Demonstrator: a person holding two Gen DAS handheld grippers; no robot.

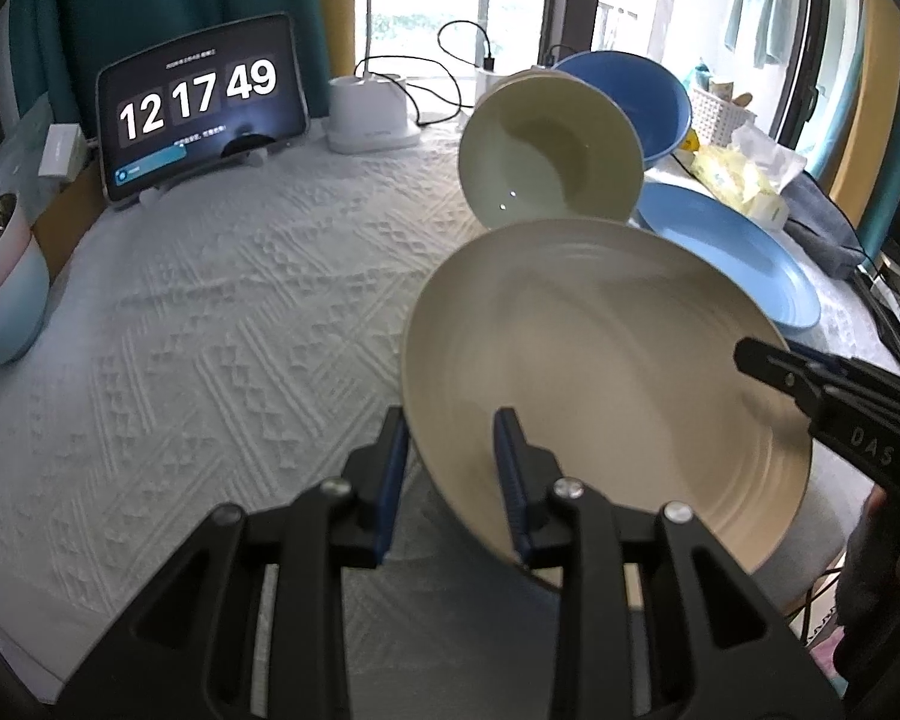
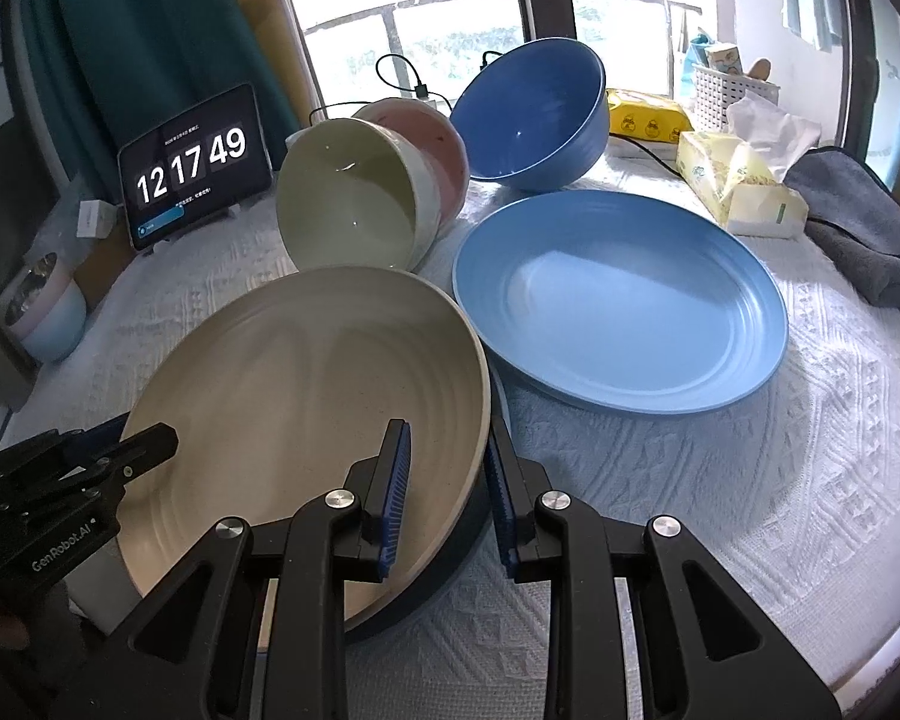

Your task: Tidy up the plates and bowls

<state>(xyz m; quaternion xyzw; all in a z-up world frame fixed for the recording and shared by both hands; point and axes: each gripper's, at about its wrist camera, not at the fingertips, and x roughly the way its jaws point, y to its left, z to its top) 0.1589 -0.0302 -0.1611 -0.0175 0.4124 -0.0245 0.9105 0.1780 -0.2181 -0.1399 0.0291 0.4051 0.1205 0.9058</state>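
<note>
Left gripper [image 1: 450,450] pinches the cream plate [image 1: 606,384] by its near rim; behind it a cream bowl [image 1: 546,162] lies tipped, with nothing inside. Right gripper [image 2: 447,468] pinches that plate's [image 2: 306,396] other rim, tilted above the table [image 2: 750,480], beside the blue plate [image 2: 618,300] and the blue bowl [image 2: 534,114].

My left gripper [image 1: 450,480] angled downward, blue-padded fingers [image 1: 513,480] straddling left rim of beige plate [image 1: 600,372]: one pad on plate's inner face, other under its outer side, jaws closed narrowly on rim. My right gripper [image 2: 447,480] same downward tilt, clamped on plate's opposite, right rim, one pad [image 2: 393,480] inside, other outside. Each gripper visible from other's camera at plate's far edge. Plate lifted, tilted between both. Dark-sleeved hand behind right gripper at plate's lower right.
</note>
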